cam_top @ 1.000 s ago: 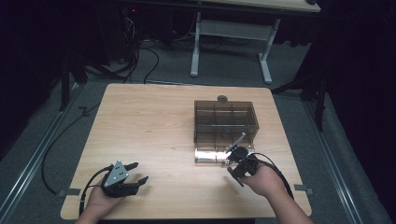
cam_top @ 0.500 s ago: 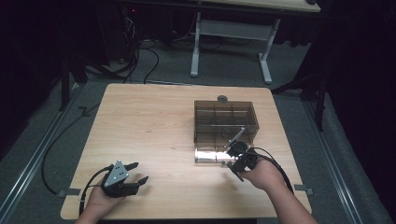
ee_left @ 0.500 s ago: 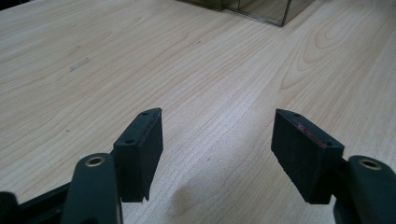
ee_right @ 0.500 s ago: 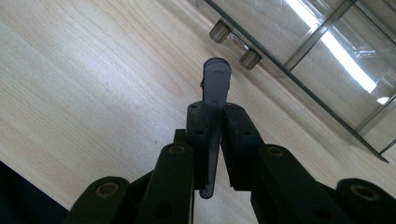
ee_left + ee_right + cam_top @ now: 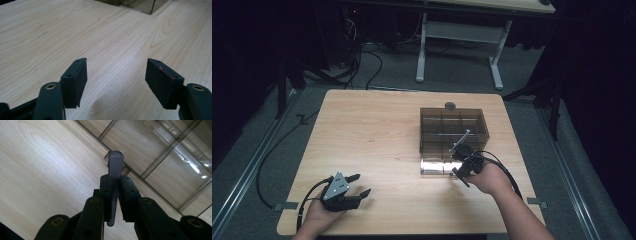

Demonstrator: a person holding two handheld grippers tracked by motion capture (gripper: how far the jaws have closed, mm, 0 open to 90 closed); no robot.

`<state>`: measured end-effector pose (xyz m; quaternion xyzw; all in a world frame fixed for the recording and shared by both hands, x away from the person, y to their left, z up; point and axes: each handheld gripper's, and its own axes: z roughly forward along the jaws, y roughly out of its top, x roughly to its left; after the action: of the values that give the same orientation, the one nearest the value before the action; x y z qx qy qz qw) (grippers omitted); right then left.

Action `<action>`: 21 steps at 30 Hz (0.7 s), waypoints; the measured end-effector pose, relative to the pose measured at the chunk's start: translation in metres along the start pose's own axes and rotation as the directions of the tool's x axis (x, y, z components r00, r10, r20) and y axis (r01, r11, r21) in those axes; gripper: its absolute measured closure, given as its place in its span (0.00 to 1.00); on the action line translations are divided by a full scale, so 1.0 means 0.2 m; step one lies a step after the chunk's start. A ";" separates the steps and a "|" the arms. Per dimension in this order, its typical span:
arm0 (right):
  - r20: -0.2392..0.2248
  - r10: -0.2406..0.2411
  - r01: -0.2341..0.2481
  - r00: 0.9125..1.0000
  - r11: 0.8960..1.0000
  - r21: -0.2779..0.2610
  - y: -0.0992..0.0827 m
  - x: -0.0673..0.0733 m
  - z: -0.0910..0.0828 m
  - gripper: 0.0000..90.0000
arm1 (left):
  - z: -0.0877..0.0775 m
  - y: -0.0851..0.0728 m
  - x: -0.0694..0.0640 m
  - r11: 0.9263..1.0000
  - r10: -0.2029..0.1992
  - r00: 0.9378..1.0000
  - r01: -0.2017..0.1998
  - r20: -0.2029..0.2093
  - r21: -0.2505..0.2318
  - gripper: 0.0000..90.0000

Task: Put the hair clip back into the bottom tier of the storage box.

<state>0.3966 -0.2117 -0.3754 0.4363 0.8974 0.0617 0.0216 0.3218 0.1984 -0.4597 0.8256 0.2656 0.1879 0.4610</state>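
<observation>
Raised toward the box (image 5: 454, 127), right gripper (image 5: 115, 187) jaws clamp a rod (image 5: 114, 173).

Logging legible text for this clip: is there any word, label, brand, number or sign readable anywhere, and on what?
None: no readable text in any view.
Tinted clear divided box: no label or print visible.
Right gripper, shut on a thin grey rod: both unmarked.
Left gripper, open over the wooden table: pads and its grey plate bear no writing.
Small round object behind the box: too small to tell.
</observation>
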 end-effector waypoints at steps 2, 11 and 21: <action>0.005 0.008 -0.008 1.000 1.000 0.003 0.02 0.00 -0.01 0.91 | 0.00 0.00 0.00 1.000 0.001 1.000 -0.001 -0.001 0.000 0.38; 0.019 0.012 -0.012 1.000 1.000 -0.002 0.10 -0.02 -0.01 0.91 | 0.00 0.00 0.00 1.000 -0.001 1.000 0.001 0.002 -0.003 0.38; 0.022 0.013 -0.013 1.000 1.000 -0.006 0.20 -0.05 0.00 0.91 | 0.00 0.00 0.00 1.000 -0.003 1.000 0.003 0.006 0.000 0.38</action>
<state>0.4342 -0.1960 -0.3710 0.4428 0.8941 0.0596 0.0321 0.3223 0.1987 -0.4596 0.8257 0.2655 0.1849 0.4622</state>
